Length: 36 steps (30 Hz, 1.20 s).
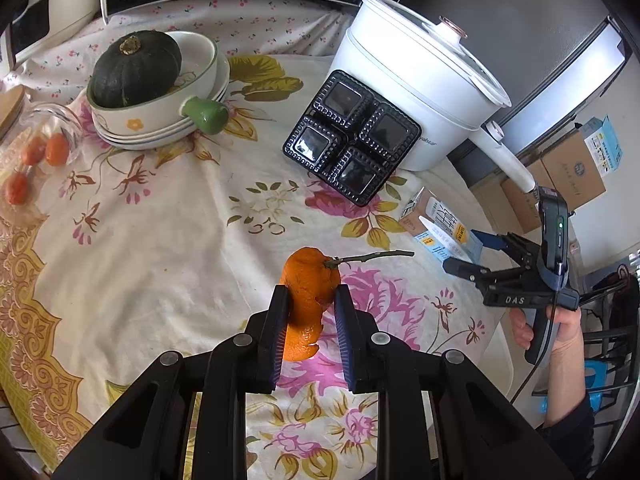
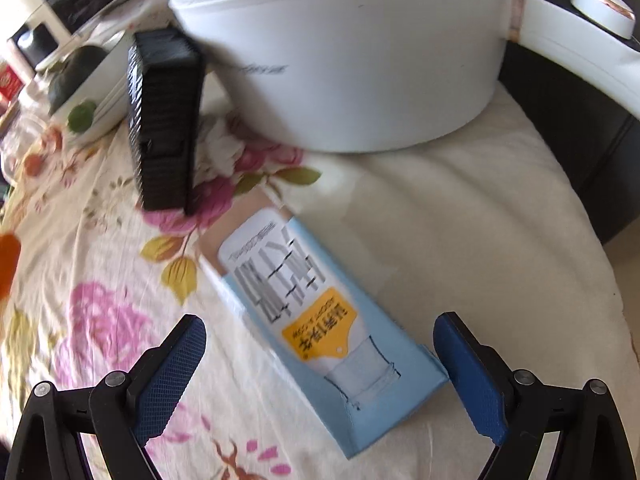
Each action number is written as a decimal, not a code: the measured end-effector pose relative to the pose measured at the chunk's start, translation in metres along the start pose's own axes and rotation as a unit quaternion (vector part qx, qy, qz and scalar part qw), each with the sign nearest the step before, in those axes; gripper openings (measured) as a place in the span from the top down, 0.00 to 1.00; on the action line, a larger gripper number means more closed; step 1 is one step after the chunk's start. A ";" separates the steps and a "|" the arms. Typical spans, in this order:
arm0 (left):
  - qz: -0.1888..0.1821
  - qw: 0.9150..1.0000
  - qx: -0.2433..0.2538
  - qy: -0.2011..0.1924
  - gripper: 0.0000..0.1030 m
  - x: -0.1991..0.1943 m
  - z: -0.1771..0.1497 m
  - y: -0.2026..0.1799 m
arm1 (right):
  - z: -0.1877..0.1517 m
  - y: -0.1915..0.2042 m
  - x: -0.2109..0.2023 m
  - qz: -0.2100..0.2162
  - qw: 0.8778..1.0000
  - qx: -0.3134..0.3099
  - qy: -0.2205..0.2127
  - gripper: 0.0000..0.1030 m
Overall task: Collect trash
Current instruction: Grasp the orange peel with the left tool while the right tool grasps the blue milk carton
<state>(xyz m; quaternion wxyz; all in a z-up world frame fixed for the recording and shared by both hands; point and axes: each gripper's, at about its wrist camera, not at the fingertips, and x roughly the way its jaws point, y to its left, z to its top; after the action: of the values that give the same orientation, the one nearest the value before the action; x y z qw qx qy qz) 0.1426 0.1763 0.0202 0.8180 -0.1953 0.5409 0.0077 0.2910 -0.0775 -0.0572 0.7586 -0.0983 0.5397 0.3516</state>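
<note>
Orange peel (image 1: 306, 300) sits clamped in my left gripper (image 1: 310, 332) above the worktop (image 1: 180, 240); my right gripper (image 2: 320, 364) gapes wide, straddling the milk carton (image 2: 316, 312) lying flat there.

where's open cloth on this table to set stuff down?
Biggest free patch: the tablecloth between the stacked bowls, the black tray and the orange peel in the left gripper. A plain strip lies right of the carton, below the white pot. Crowded: the pot, tray and carton corner, and the far-left edge by the bowls.
</note>
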 end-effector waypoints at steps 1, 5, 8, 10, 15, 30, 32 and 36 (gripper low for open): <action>0.000 1.000 0.001 -0.001 0.76 0.000 0.000 -0.001 | -0.006 0.005 -0.002 0.002 1.000 -0.015 0.004 0.07; -0.003 1.000 0.006 -0.002 0.76 -0.002 -0.001 -0.006 | -0.023 0.031 -0.001 -0.036 0.996 -0.075 0.020 0.07; -0.005 1.000 0.011 -0.003 0.76 -0.003 -0.003 -0.011 | -0.028 0.043 0.004 -0.064 0.993 -0.099 0.029 0.08; -0.003 1.000 0.014 -0.005 0.76 -0.005 -0.005 -0.013 | -0.026 0.045 0.005 -0.076 0.992 -0.100 0.026 0.08; 0.014 1.000 0.018 -0.011 0.76 -0.006 -0.008 -0.012 | -0.017 0.042 0.016 -0.130 0.989 -0.065 0.027 0.08; 0.071 0.996 0.048 -0.025 0.76 -0.003 -0.011 -0.023 | -0.026 0.010 0.036 -0.108 0.994 0.029 0.018 0.00; 0.076 0.996 0.050 -0.027 0.76 -0.003 -0.011 -0.023 | -0.029 0.007 0.038 -0.111 0.993 0.031 0.013 0.00; 0.077 0.995 0.049 -0.028 0.76 -0.003 -0.012 -0.024 | -0.035 0.015 0.042 -0.115 0.993 0.033 0.003 0.00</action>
<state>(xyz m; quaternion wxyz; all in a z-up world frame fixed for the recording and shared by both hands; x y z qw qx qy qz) 0.1359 0.1511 0.0267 0.8383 -0.1129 0.5310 0.0498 0.2624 -0.0677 -0.1050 0.7948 -0.1355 0.5389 0.2439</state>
